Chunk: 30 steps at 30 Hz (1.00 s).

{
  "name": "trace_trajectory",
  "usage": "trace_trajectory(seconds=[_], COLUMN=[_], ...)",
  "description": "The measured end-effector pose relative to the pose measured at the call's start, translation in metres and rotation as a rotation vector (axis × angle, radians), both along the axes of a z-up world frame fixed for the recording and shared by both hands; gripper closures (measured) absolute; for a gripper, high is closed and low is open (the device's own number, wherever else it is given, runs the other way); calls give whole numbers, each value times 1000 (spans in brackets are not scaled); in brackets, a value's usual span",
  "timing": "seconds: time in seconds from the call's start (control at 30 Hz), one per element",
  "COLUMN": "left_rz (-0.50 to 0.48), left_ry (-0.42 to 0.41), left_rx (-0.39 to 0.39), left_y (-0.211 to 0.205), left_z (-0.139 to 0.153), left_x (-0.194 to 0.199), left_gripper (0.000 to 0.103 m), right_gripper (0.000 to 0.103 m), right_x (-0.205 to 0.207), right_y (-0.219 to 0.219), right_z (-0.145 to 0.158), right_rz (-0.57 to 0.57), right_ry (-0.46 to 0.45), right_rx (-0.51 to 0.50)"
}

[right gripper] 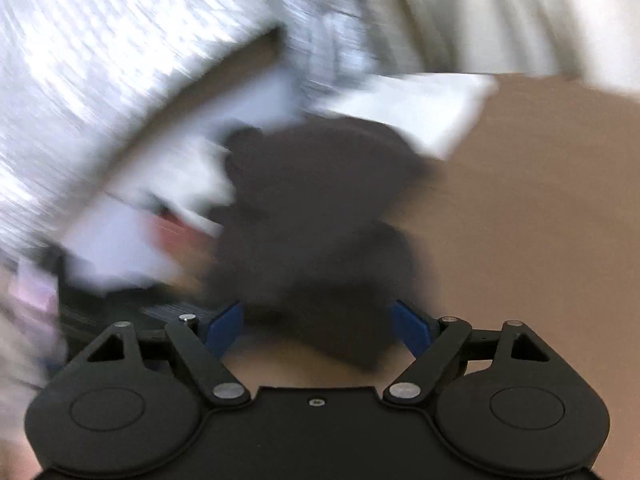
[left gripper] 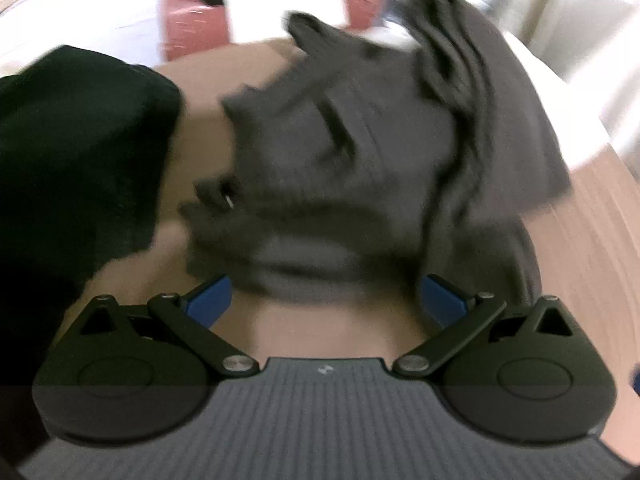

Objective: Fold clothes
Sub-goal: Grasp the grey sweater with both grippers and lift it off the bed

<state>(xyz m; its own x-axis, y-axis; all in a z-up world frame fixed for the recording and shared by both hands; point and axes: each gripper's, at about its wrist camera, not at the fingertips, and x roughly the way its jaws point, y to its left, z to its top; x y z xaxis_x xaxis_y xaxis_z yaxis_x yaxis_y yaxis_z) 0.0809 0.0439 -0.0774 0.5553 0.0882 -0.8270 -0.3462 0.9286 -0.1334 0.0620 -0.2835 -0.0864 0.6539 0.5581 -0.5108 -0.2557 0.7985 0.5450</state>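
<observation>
A dark grey garment (left gripper: 360, 152) lies crumpled on the tan table (left gripper: 576, 240), with a small button showing near its left edge. My left gripper (left gripper: 326, 300) is open, its blue fingers (left gripper: 208, 300) wide apart, and the garment's near edge sits just over the fingertips. In the right wrist view, which is heavily blurred, a bunched part of the dark garment (right gripper: 316, 216) hangs or lies right in front of my right gripper (right gripper: 318, 326). That gripper is open, and the cloth reaches down between its blue fingers (right gripper: 412, 328).
A black cloth (left gripper: 76, 168) fills the left of the left wrist view. White fabric (left gripper: 600, 92) and a reddish box (left gripper: 196, 28) lie at the table's far side. White folded pieces (right gripper: 420, 112) sit beyond the garment, and bare tan table (right gripper: 540, 220) spreads to the right.
</observation>
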Motion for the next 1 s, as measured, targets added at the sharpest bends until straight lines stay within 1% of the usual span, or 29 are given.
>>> trace_trajectory(seconds=[0.03, 0.07, 0.1, 0.17, 0.2, 0.23, 0.27, 0.3, 0.33, 0.37, 0.4, 0.43, 0.47, 0.5, 0.53, 0.57, 0.6, 0.67, 0.7, 0.73, 0.77, 0.83, 0.9, 0.97, 1.0], left_rz=[44, 62, 59, -20, -32, -24, -1, 50, 151, 249, 338, 427, 504, 557, 597, 612, 610, 546, 531, 529, 523, 468, 368, 277, 238], left_ry=[-22, -48, -59, -39, -40, -54, -78, -96, -103, -94, -54, -15, 7, -6, -9, 7, 26, 69, 75, 74, 66, 45, 56, 80, 90], left_rx=[1, -5, -20, -68, -61, -39, -13, 16, 54, 52, -23, -99, -198, -342, -447, -480, -500, -490, -486, -500, -541, -653, -757, -869, -924], left_y=[-1, -3, -5, -6, -4, 0, 7, 17, 31, 48, 69, 90, 108, 121, 130, 133, 133, 130, 130, 128, 126, 122, 108, 90, 80], left_z=[5, 11, 15, 14, 11, 5, -3, -12, -23, -33, -43, -54, -64, -75, -84, -91, -96, -98, -97, -96, -97, -102, -109, -117, -121], left_x=[11, 25, 41, 73, 83, 87, 85, 83, 77, 72, 69, 65, 60, 51, 44, 42, 41, 48, 51, 51, 52, 57, 68, 77, 80], left_gripper=[0, 0, 0, 0, 0, 0, 0, 0, 0, 0, 0, 0, 0, 0, 0, 0, 0, 0, 0, 0, 0, 0, 0, 2, 6], right_gripper=[16, 16, 16, 15, 15, 15, 14, 14, 14, 14, 14, 14, 14, 14, 14, 14, 14, 13, 13, 13, 10, 10, 13, 24, 32], right_x=[11, 23, 38, 69, 85, 101, 116, 131, 143, 152, 163, 177, 192, 207, 224, 240, 258, 285, 297, 305, 307, 308, 303, 301, 298], right_y=[1, 3, 7, 12, 14, 14, 13, 10, 8, 12, 17, 26, 36, 45, 52, 55, 61, 67, 70, 72, 71, 67, 60, 56, 54], right_z=[9, 18, 26, 32, 31, 26, 20, 10, 2, -2, -5, -6, -6, -7, -10, -13, -19, -32, -42, -56, -69, -94, -107, -115, -118], right_rz=[36, 69, 69, 4, -15, -14, -14, -33, -79, -98, -106, -62, -19, 12, 25, 24, 4, -54, -85, -118, -137, -151, -123, -87, -66], right_ry=[-31, -62, -85, -100, -94, -74, -53, -35, -36, -70, -105, -138, -170, -186, -187, -169, -144, -100, -65, -11, 25, 80, 120, 158, 176], right_rx=[40, 72, 54, 16, 14, 29, 45, 66, 68, 20, -29, -95, -153, -173, -175, -170, -171, -180, -173, -167, -146, -46, 71, 155, 199])
